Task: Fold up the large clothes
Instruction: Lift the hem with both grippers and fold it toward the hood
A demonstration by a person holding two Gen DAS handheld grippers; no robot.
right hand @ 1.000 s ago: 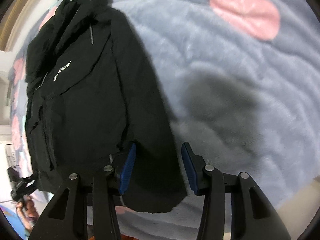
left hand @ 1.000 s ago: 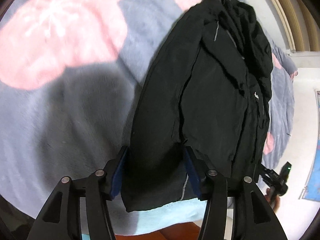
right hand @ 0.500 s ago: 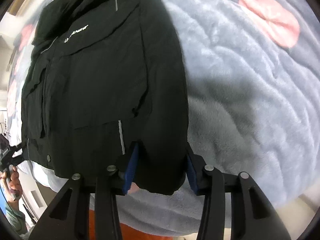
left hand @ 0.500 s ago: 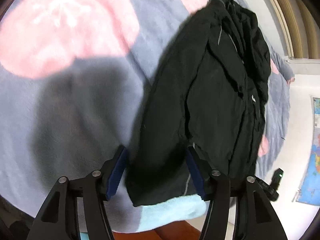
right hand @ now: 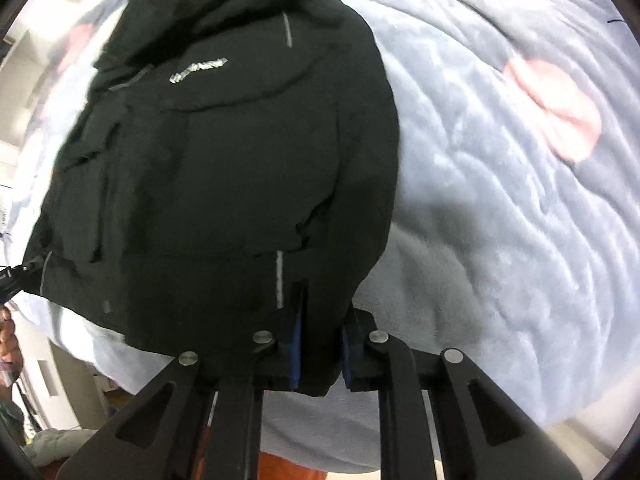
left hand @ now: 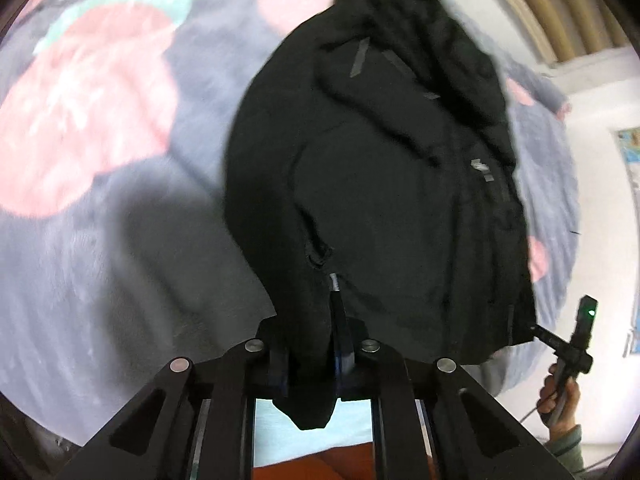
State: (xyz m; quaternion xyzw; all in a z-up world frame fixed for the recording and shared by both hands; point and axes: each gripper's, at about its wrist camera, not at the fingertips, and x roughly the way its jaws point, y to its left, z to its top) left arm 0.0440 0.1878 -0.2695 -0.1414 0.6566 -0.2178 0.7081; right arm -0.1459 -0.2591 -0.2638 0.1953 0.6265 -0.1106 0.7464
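A black jacket point(left hand: 384, 184) with grey reflective strips lies on a grey blanket point(left hand: 100, 240) with pink patches, sleeves folded in. My left gripper point(left hand: 310, 356) is shut on the jacket's bottom hem at one corner and lifts it. My right gripper point(right hand: 318, 354) is shut on the other bottom corner of the jacket point(right hand: 224, 168), which shows a white chest logo. The hem hangs raised off the blanket point(right hand: 500, 220) between both grippers. The right gripper also shows at the right edge of the left wrist view point(left hand: 576, 344).
The bed's near edge runs below both grippers, with reddish floor point(left hand: 320, 464) under it. A curved wooden headboard point(left hand: 540, 4) and a white wall point(left hand: 600, 92) stand beyond the jacket. A poster point(left hand: 630, 148) hangs on the wall.
Both grippers went from open around the jacket's bottom hem to shut on it. The hem has risen off the blanket toward the collar.
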